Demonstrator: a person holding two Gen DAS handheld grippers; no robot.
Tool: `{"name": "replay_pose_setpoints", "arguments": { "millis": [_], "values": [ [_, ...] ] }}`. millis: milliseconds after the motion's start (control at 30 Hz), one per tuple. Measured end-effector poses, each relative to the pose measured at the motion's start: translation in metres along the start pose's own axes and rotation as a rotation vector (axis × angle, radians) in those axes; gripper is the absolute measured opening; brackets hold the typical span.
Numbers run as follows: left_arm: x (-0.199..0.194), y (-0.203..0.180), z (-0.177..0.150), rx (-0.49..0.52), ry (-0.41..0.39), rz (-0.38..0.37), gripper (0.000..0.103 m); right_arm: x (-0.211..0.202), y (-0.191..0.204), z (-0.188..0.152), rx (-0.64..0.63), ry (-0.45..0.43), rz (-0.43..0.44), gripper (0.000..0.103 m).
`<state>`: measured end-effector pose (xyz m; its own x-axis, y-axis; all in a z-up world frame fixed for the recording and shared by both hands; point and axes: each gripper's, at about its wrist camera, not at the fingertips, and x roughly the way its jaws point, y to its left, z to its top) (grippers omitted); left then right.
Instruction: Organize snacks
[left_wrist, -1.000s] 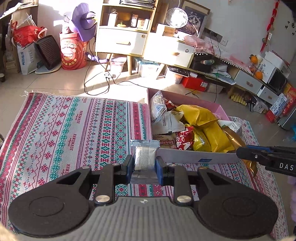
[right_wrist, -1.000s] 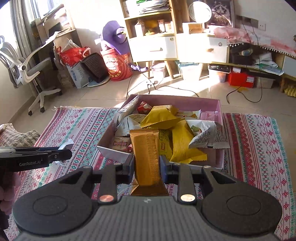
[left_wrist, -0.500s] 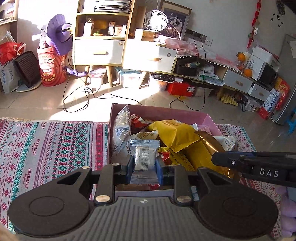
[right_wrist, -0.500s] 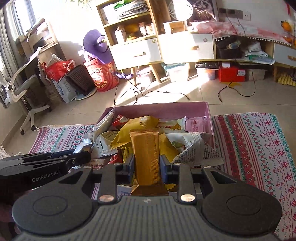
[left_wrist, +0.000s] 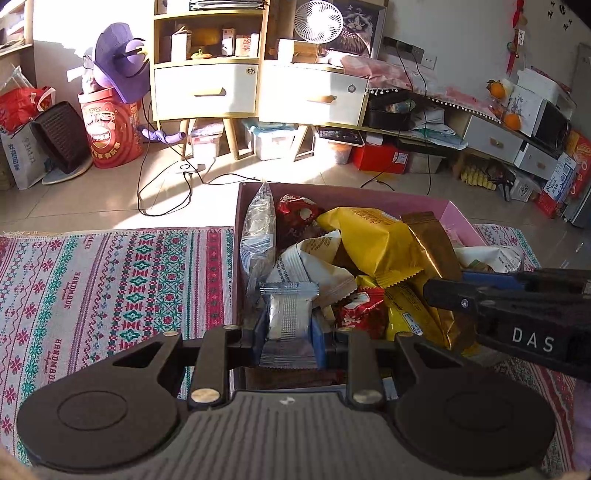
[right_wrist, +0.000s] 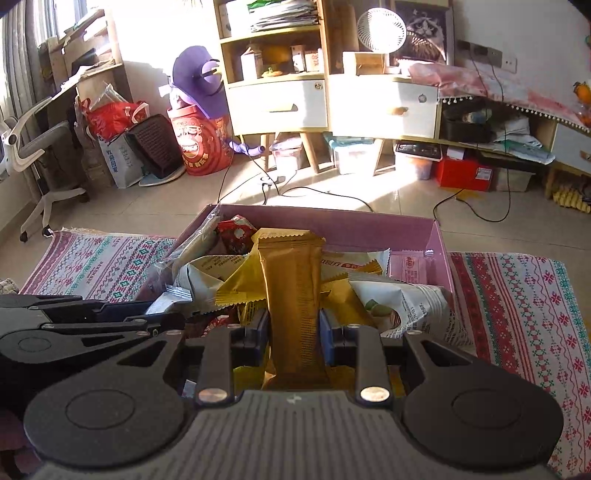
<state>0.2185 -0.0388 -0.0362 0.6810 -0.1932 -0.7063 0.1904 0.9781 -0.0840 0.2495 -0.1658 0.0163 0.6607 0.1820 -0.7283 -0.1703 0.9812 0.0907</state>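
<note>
The left gripper (left_wrist: 288, 328) has its fingers (left_wrist: 258, 330) clenched on a small silver snack packet (left_wrist: 287, 317), held upright between the blue pads. The right gripper (right_wrist: 294, 328) has its fingers (right_wrist: 327, 334) clenched on a long golden-brown snack bar wrapper (right_wrist: 293, 295), also upright, its crimped top edge standing above the pile behind it.

Both packets hang just above the near side of a pink cardboard box (right_wrist: 325, 221). The box is heaped with loose snacks: yellow packets (left_wrist: 373, 240), red ones (left_wrist: 360, 308), white ones (left_wrist: 306, 266) and a clear bag (left_wrist: 258, 229) leaning against the left wall. The box sits on a patterned woven cloth (left_wrist: 110, 280) spread over the counter. In each view the other gripper reaches in from the side, close by.

The step in hand looks like delivery: two snacks carried to the box, not yet released. The next move likely calls for lowering each packet onto a free spot on the pile, then opening the fingers and lifting clear. The heap is already high, so a packet set near the rim could slide off.
</note>
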Motion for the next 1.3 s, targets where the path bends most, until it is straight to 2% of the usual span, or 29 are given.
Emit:
{"name": "replay_pose_setpoints", "arguments": {
  "millis": [67, 167, 233, 300, 367, 433, 567, 767, 900, 1100, 1300],
  "values": [
    [0.0, 0.0, 0.0, 0.005, 0.001, 0.0, 0.032, 0.0, 0.001, 0.0, -0.005, 0.001, 0.001, 0.027],
    [-0.001, 0.001, 0.001, 0.002, -0.009, -0.001, 0.034, -0.002, 0.001, 0.001, 0.005, 0.004, 0.013, 0.034],
    [-0.003, 0.003, 0.002, -0.005, -0.011, -0.011, 0.038, -0.005, 0.002, 0.001, 0.007, -0.005, 0.016, 0.037],
    [-0.006, 0.004, 0.003, -0.011, -0.015, -0.027, 0.044, -0.008, 0.001, 0.002, 0.009, -0.011, 0.022, 0.048],
    [-0.01, 0.005, 0.003, -0.015, -0.02, -0.043, 0.048, -0.012, 0.0, 0.003, 0.013, -0.018, 0.028, 0.052],
    [-0.013, 0.006, 0.004, -0.013, -0.022, -0.058, 0.052, -0.017, -0.001, 0.004, 0.014, -0.022, 0.027, 0.055],
    [-0.021, 0.004, 0.003, -0.01, -0.029, -0.078, 0.068, -0.026, -0.005, 0.005, 0.017, -0.029, 0.02, 0.063],
    [-0.038, 0.008, -0.007, -0.015, -0.022, -0.096, 0.076, -0.042, -0.013, 0.0, 0.042, -0.028, 0.008, 0.071],
    [-0.052, 0.012, -0.017, -0.026, -0.018, -0.077, 0.089, -0.053, -0.014, -0.007, 0.051, -0.021, -0.012, 0.077],
    [-0.071, 0.012, -0.032, -0.016, 0.007, -0.02, 0.098, -0.069, -0.013, -0.021, 0.069, -0.003, -0.03, 0.088],
    [-0.089, 0.012, -0.049, -0.039, 0.053, 0.049, 0.102, -0.083, -0.009, -0.037, 0.079, 0.051, -0.057, 0.092]
  ]
}}
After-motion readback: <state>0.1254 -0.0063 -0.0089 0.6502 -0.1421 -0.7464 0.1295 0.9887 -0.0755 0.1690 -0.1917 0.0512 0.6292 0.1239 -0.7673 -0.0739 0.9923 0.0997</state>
